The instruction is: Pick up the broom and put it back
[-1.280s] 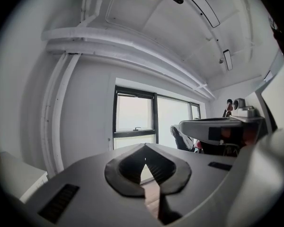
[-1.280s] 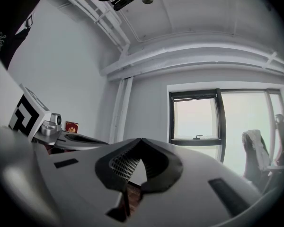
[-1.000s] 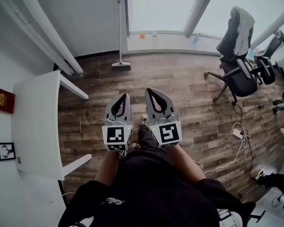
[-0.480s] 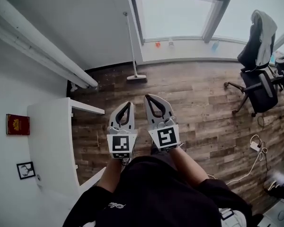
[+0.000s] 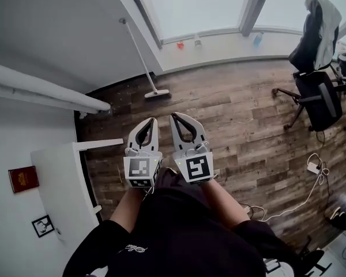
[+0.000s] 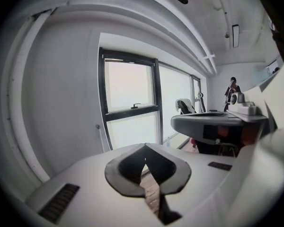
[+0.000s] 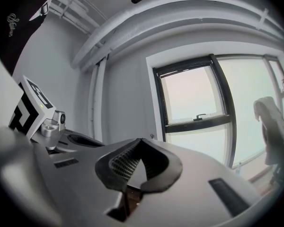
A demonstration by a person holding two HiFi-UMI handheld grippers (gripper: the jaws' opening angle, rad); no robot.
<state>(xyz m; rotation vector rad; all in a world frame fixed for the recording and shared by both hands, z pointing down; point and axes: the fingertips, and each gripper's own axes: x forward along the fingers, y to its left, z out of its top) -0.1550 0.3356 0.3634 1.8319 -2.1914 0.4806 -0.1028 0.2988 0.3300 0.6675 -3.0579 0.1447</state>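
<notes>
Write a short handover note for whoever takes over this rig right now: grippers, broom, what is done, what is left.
Left gripper: shut, empty.
Right gripper: shut, empty. Both are held side by side above the wooden floor.
Broom: leaning upright against the wall left of the window, head on the floor, ahead of both grippers, untouched.
Done: nothing gripped.
Left: go to the broom, grasp its handle, put it back.

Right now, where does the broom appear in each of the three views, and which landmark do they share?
Head view: the broom leans on the wall, upper left of centre.
Left gripper view: its handle stands left of centre, low.
Right gripper view: only its top shows, near centre, low.
Shared landmark: the dark window frame, just right of the broom.
</notes>
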